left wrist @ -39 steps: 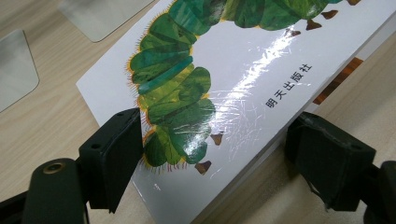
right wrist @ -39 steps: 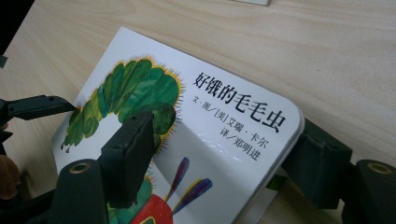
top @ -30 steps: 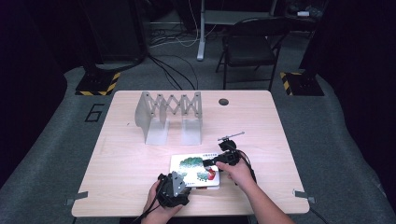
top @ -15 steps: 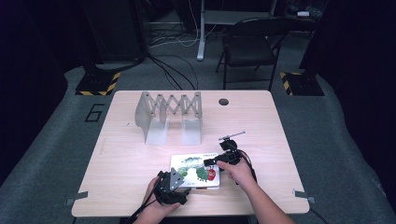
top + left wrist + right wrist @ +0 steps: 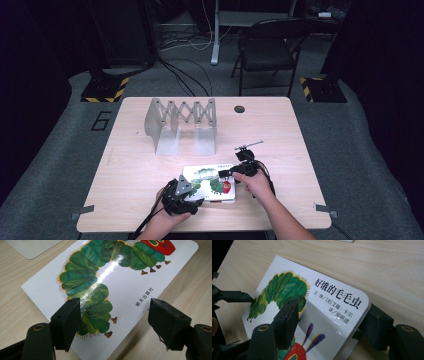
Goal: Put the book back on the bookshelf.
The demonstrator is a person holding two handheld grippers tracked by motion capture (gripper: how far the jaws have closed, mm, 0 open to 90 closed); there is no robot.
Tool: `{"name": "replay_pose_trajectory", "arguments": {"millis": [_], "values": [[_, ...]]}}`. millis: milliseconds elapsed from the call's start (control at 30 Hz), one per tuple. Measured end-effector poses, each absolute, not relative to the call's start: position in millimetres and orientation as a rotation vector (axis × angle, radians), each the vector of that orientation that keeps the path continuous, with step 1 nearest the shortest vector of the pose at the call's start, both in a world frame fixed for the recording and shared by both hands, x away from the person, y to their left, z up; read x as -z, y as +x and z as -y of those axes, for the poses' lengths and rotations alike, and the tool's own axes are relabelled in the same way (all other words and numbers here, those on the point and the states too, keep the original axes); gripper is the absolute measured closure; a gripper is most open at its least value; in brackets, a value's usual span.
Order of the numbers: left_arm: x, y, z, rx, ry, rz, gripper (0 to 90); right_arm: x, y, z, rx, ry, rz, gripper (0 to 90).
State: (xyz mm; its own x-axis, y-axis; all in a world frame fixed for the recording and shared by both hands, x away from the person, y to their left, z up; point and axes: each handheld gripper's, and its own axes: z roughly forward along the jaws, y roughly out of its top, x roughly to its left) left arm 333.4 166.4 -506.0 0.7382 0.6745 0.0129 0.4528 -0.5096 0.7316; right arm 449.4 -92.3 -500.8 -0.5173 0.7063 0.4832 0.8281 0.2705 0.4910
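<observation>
Since a moment ago: left tool (image 5: 186, 192) has slid a little along the near edge of the book (image 5: 210, 176), and its jaws have just been closing with the book's corner between them. Right tool (image 5: 235, 171) sits in the same spot; its jaws have closed in a bit too, around the book's far right corner.

Book place: flat on the counter (image 5: 135, 165), near the front edge, at about 6 o'clock from the middle. Its cover shows a green caterpillar (image 5: 92, 285) with a red head.

Left tool state: one jaw is over the cover and one is off the edge. The pads do not press yet, so it is let go, not grabbing.

Right tool state: jaws sit on both sides of the corner (image 5: 362, 305), one on top and one by the edge. I cannot tell if they squeeze it.

Job so far: both tools are lined up on the book. It is not lifted or opened yet. Gripping and moving it is left, I think.

Holders: a grey fold-out rack (image 5: 181, 122) stands at 12 o'clock from the book. It holds nothing.
</observation>
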Motion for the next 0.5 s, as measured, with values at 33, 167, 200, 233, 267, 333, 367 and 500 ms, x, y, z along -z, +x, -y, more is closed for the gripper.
{"name": "replay_pose_trajectory", "arguments": {"millis": [33, 167, 200, 233, 267, 333, 367, 500], "values": [[505.8, 333.7, -166.7, -0.361, 2.188, -0.858, 27.7, 500.6, 449.2, 92.1, 1.078, -1.446, 2.36, 34.8], [505.3, 335.4, -168.4, -0.358, 2.185, -0.864, 27.8, 500.2, 449.2, 92.6, 1.077, -1.449, 2.361, 35.1], [505.2, 335.4, -168.5, -0.358, 2.182, -0.869, 28.0, 500.2, 449.2, 92.6, 1.078, -1.45, 2.362, 35.2], [504.6, 336.0, -169.2, -0.353, 2.185, -0.87, 28.2, 500.1, 449.2, 92.7, 1.078, -1.453, 2.362, 35.3], [504.3, 336.3, -169.7, -0.341, 2.179, -0.876, 28.6, 500.0, 449.2, 92.9, 1.079, -1.453, 2.366, 35.4], [502.5, 337.0, -171.3, -0.345, 2.174, -0.882, 29.7, 500.3, 449.2, 92.6, 1.088, -1.464, 2.369, 36.1], [501.8, 337.3, -171.9, -0.347, 2.162, -0.889, 29.8, 500.2, 449.2, 92.7, 1.087, -1.465, 2.37, 36.4], [500.5, 339.4, -174.3, -0.366, 2.162, -0.912, 30.5, 499.9, 448.9, 92.5, 1.088, -1.456, 2.379, 37.1]]}}
